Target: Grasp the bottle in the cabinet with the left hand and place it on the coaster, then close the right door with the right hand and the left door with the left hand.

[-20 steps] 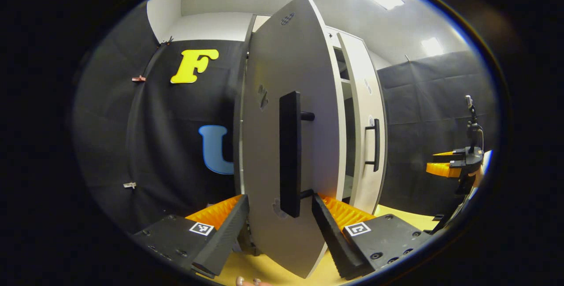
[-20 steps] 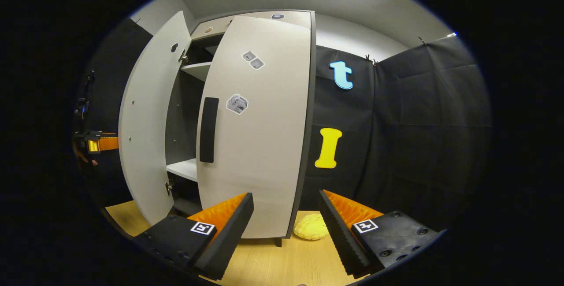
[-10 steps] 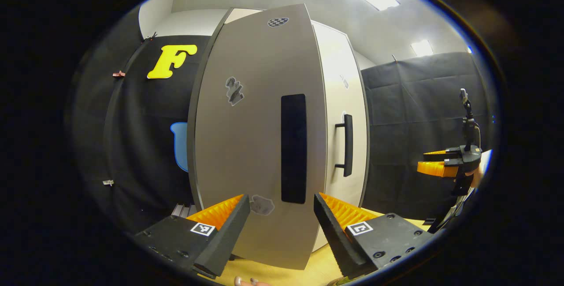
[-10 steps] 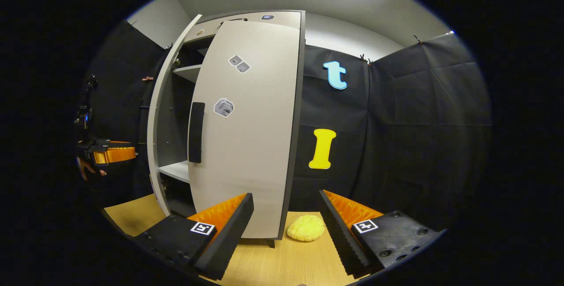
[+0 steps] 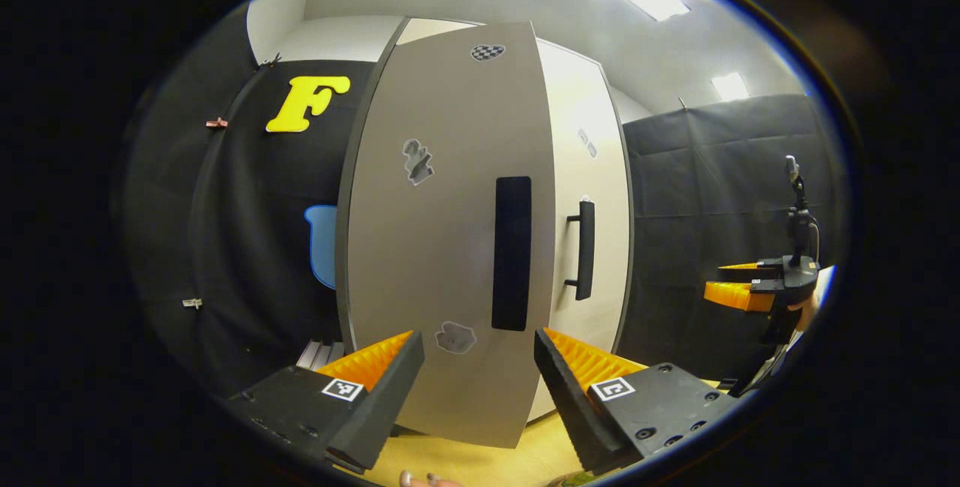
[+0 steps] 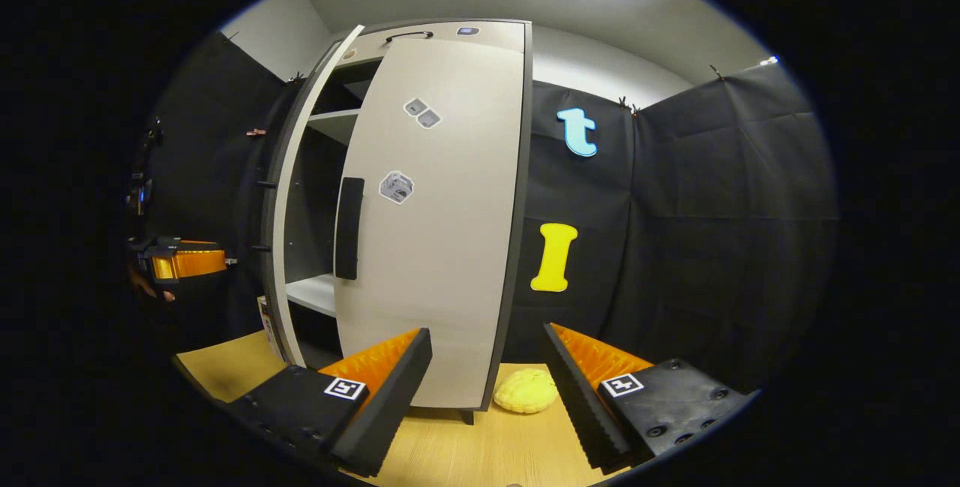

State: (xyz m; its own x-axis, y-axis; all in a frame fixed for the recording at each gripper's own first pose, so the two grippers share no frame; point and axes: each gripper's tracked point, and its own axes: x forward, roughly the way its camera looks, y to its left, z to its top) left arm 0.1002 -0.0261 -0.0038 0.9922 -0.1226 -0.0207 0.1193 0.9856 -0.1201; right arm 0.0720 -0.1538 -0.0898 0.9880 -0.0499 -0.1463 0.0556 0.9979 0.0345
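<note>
The cabinet's grey left door faces me in the left gripper view, with its black handle just above my left gripper. That gripper is open and holds nothing. The right door lies beyond it with its own handle. In the right gripper view the right door stands almost shut, while the left door is still ajar and shows edge-on. Shelves show in the gap. My right gripper is open and empty, held back from the cabinet.
A yellow lumpy object lies on the wooden table by the cabinet's right foot. The right gripper hangs far right in the left gripper view. The left gripper is at the far left in the right gripper view.
The left door has swung from wide open to nearly closed, narrowing the gap onto the shelves. My left gripper followed it. The right gripper has barely moved.
</note>
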